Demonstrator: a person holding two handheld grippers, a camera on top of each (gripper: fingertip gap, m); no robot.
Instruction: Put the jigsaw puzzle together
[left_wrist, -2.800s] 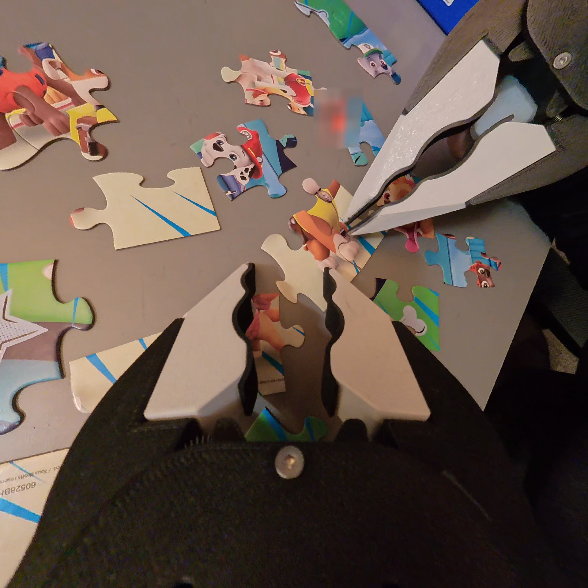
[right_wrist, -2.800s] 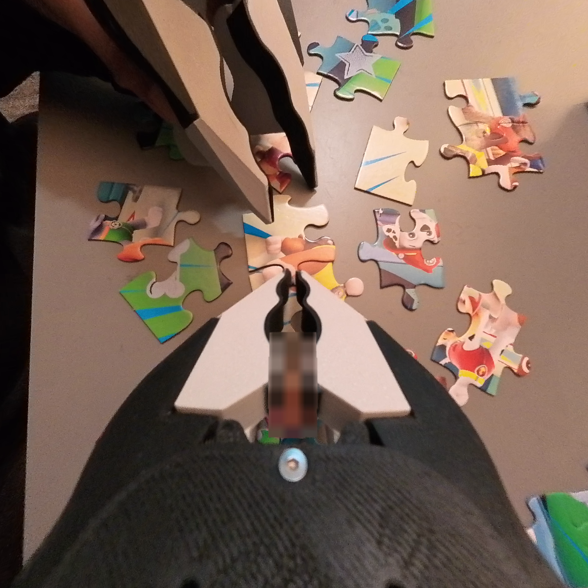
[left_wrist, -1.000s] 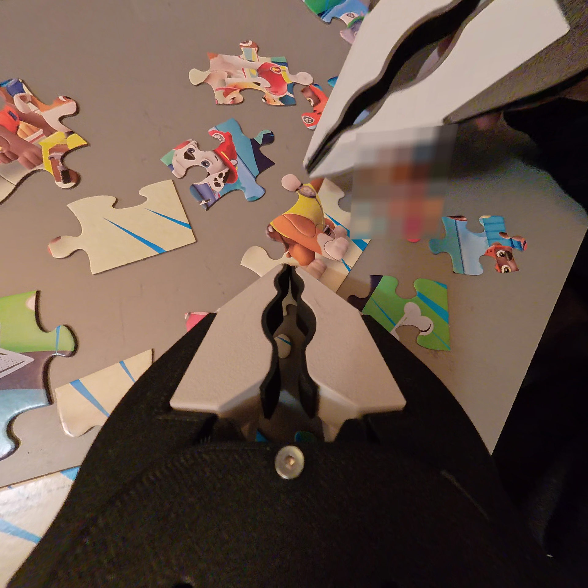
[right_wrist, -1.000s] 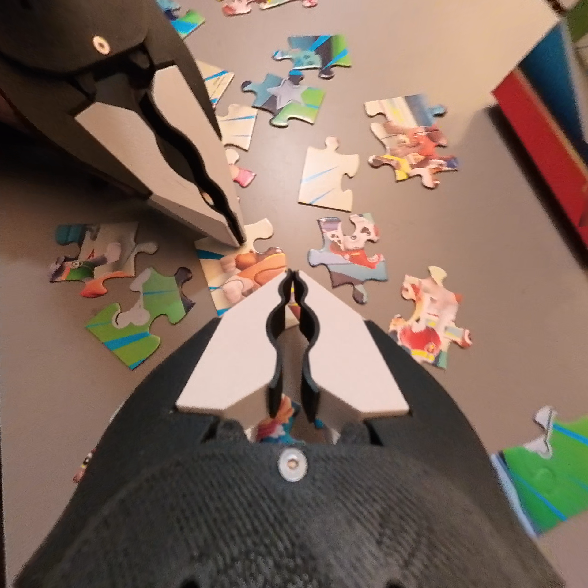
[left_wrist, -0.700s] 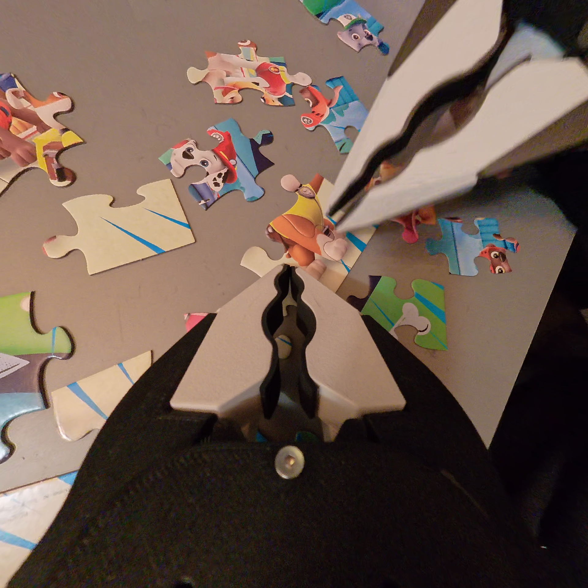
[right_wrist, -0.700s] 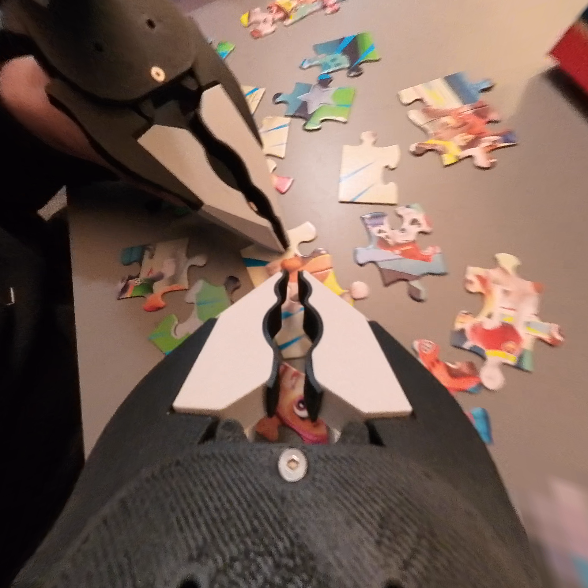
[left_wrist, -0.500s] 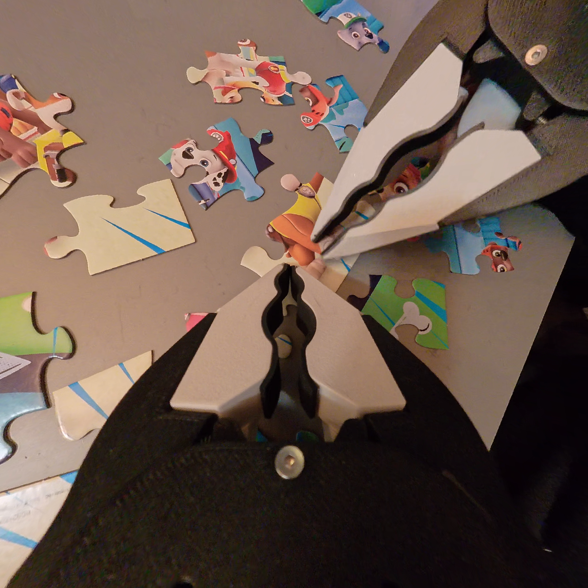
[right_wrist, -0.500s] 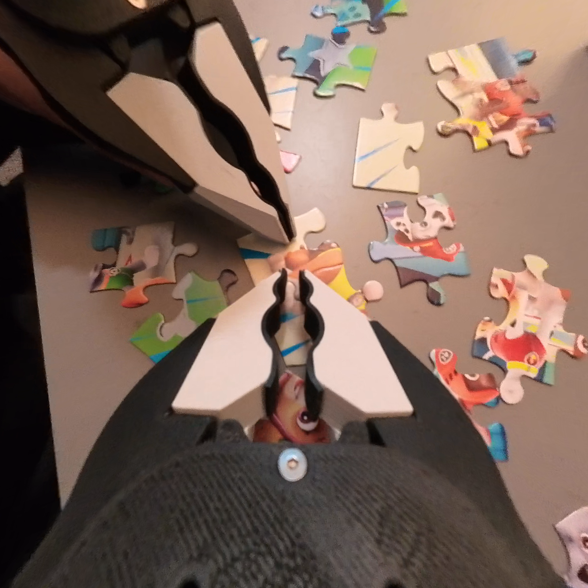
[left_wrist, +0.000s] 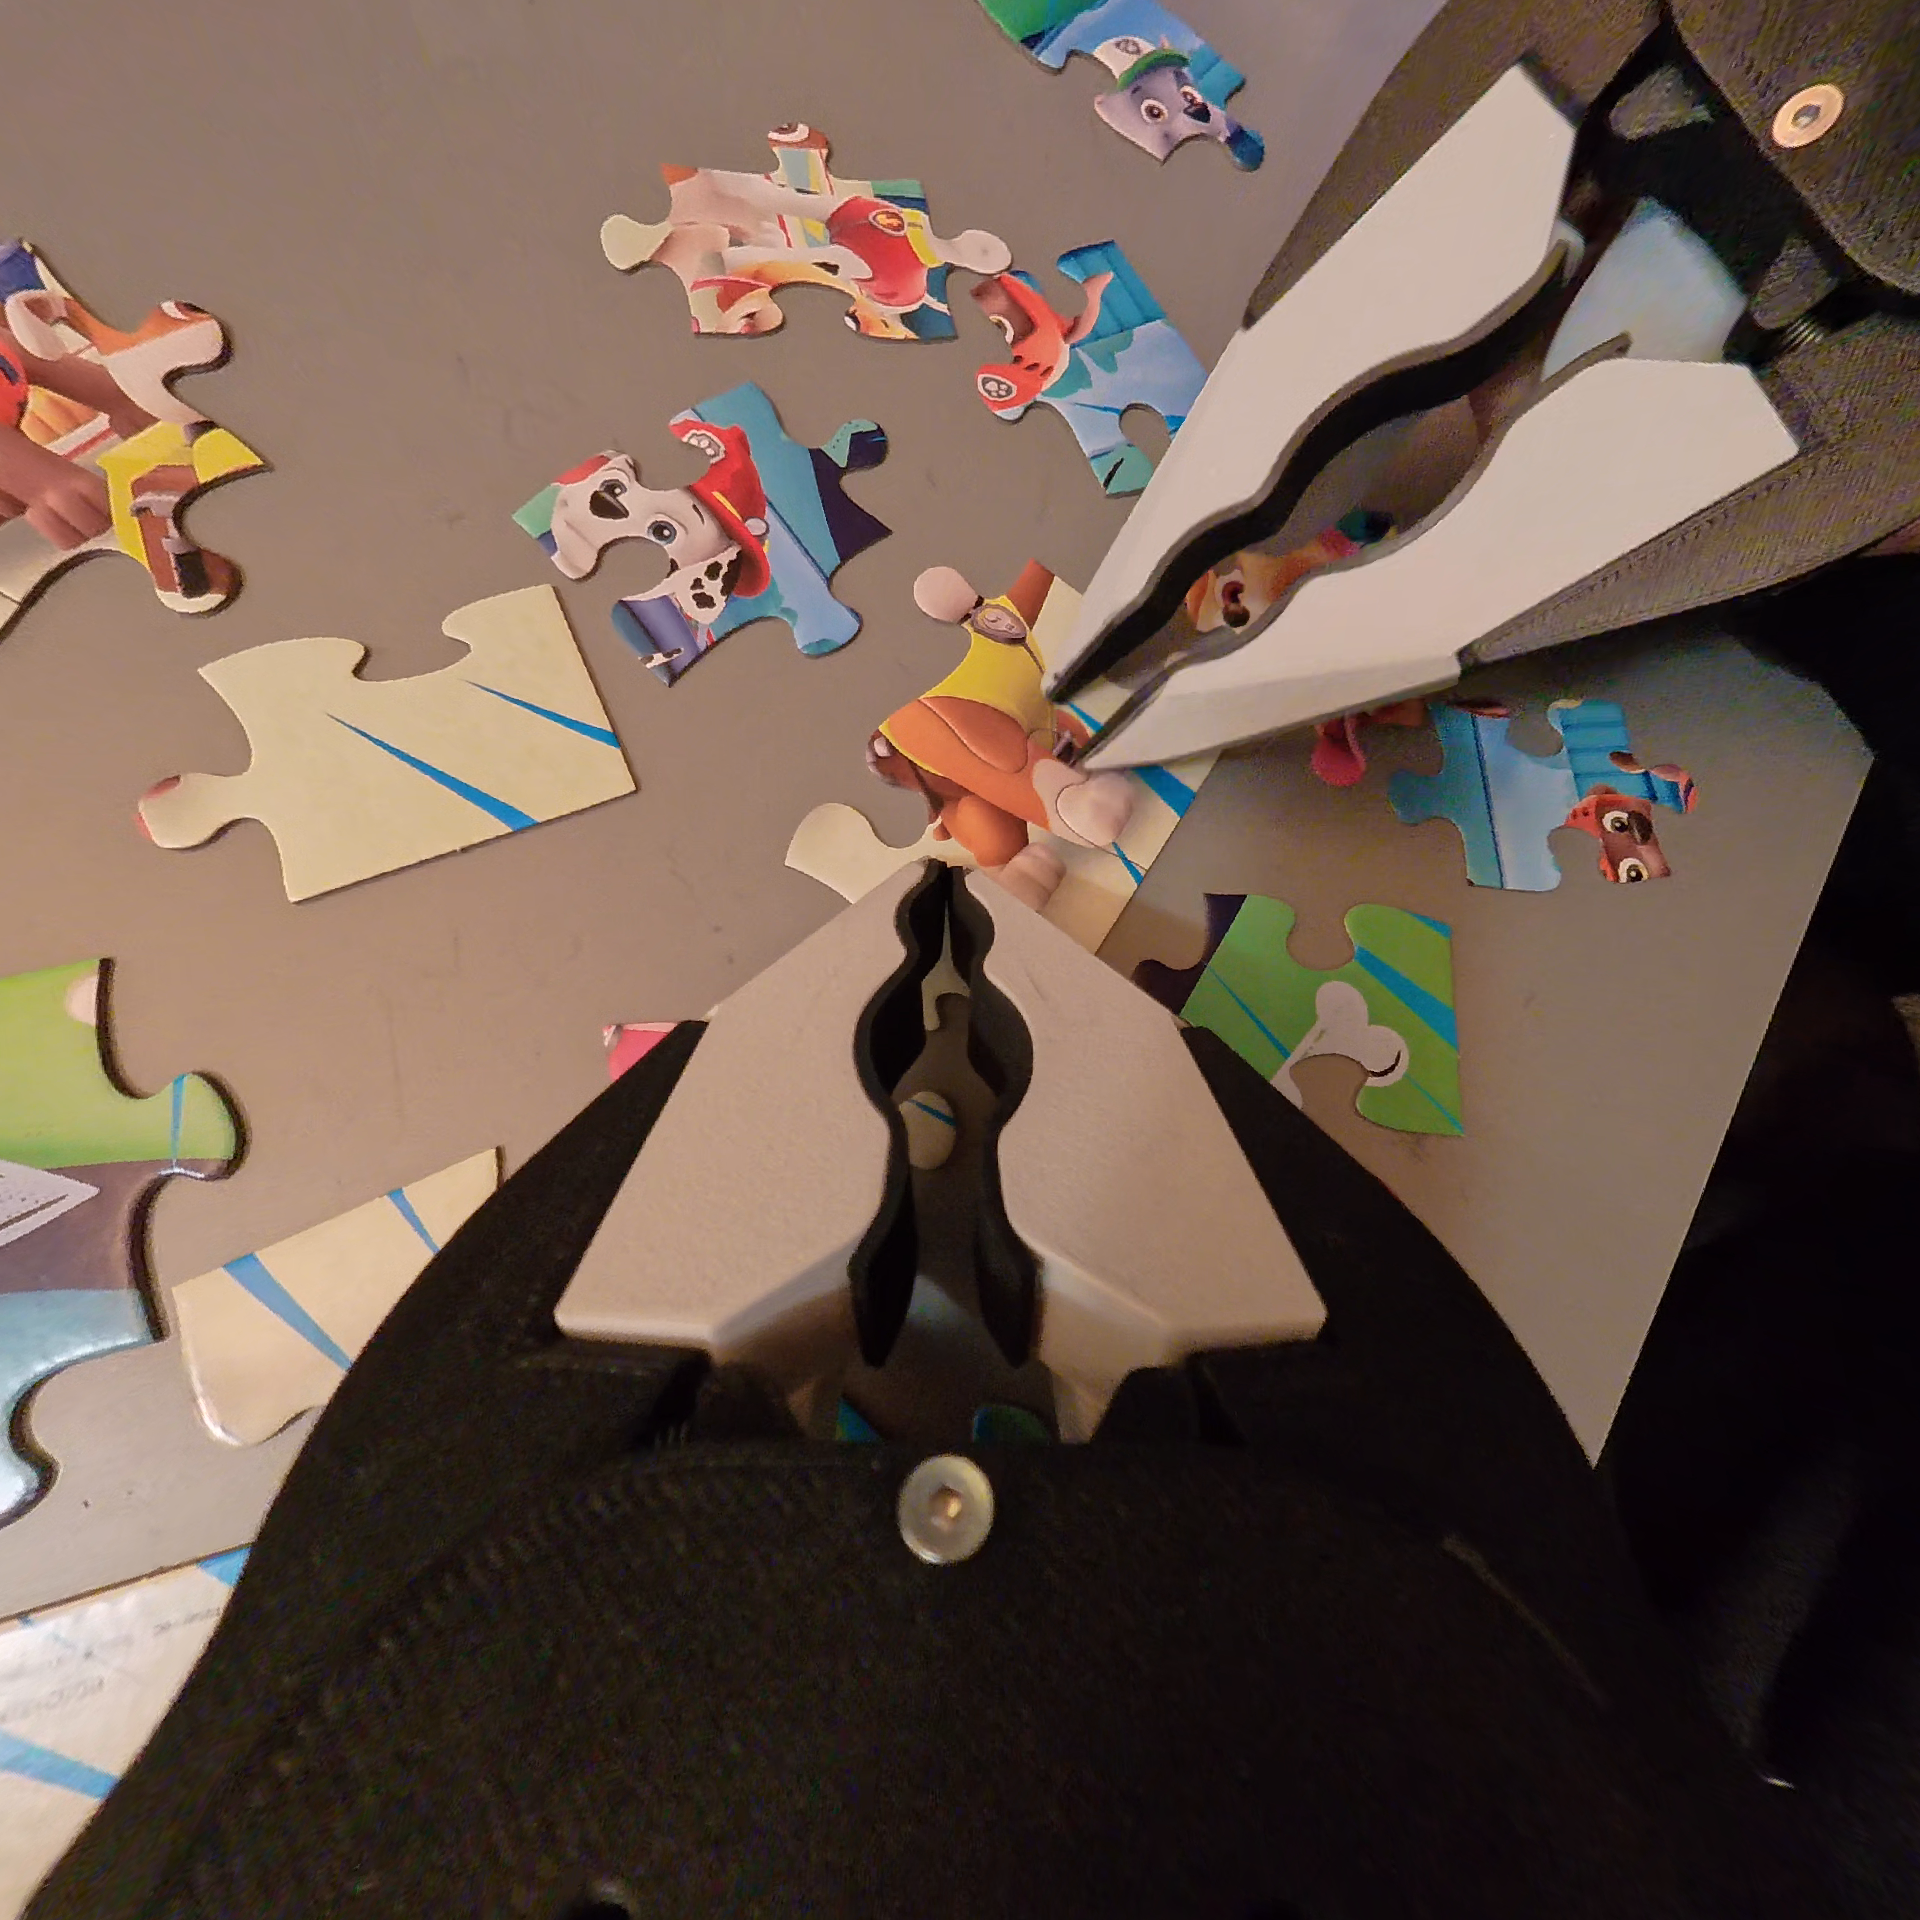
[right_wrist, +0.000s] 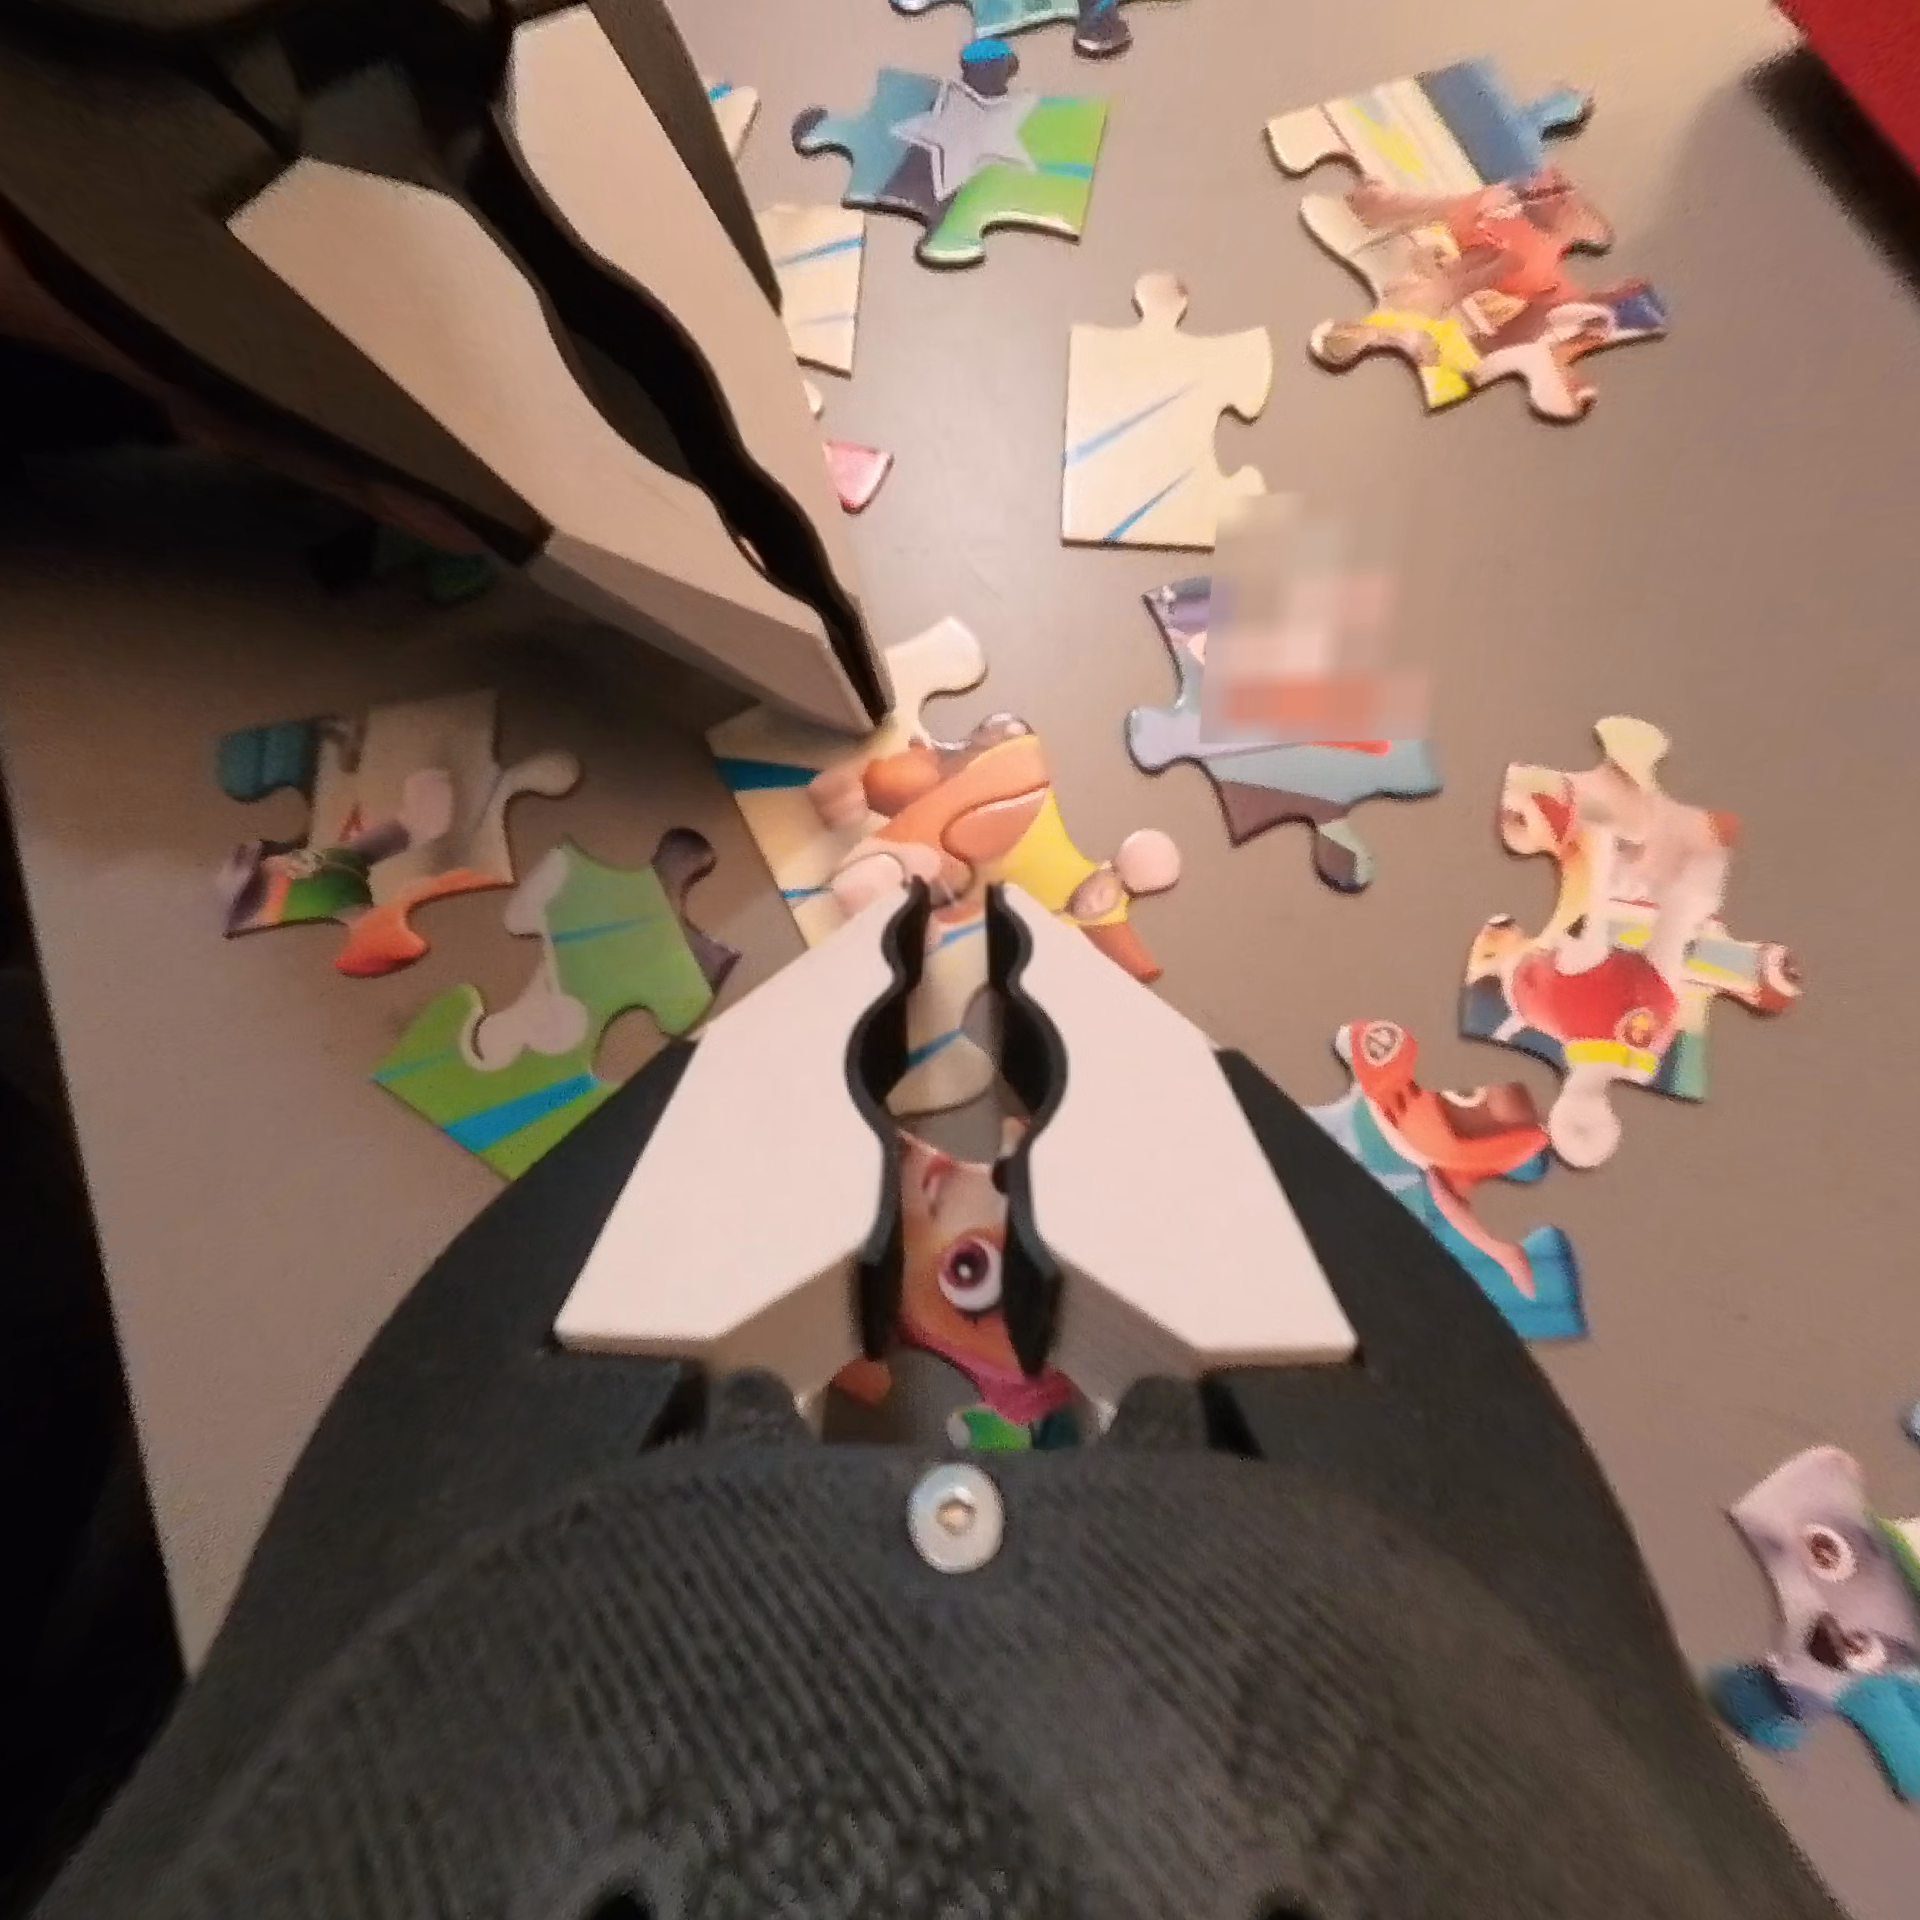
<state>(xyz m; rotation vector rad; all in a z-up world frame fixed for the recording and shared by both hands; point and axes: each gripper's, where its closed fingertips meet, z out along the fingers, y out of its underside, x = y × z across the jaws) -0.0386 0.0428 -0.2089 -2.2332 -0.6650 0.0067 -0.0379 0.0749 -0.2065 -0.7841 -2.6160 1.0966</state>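
A puzzle piece with an orange dog in a yellow vest (left_wrist: 977, 769) lies flat on the grey table (left_wrist: 416, 156), joined to a cream piece with blue lines. My left gripper (left_wrist: 940, 875) is shut with nothing between its pads. Its tips rest at the cream knob on the near edge of that piece. My right gripper (right_wrist: 953, 896) is slightly open and empty, with its tips low over the same dog piece (right_wrist: 966, 821). In the left wrist view the right gripper (left_wrist: 1070, 717) comes in from the upper right. In the right wrist view the left gripper (right_wrist: 862, 707) comes in from the upper left.
Loose pieces lie all around: a cream piece (left_wrist: 395, 748), a dalmatian piece (left_wrist: 707, 530), a green bone piece (left_wrist: 1330, 1018), a blue piece with a brown pup (left_wrist: 1538, 790). The table edge (left_wrist: 1714, 1143) runs close on the right, with darkness beyond. The tips of one gripper are about 4 centimeters away from the tips of the other.
My right gripper was lifted and shut a second ago. It came back down onto the dog piece and its jaws parted a little. My left gripper has stayed shut and still.
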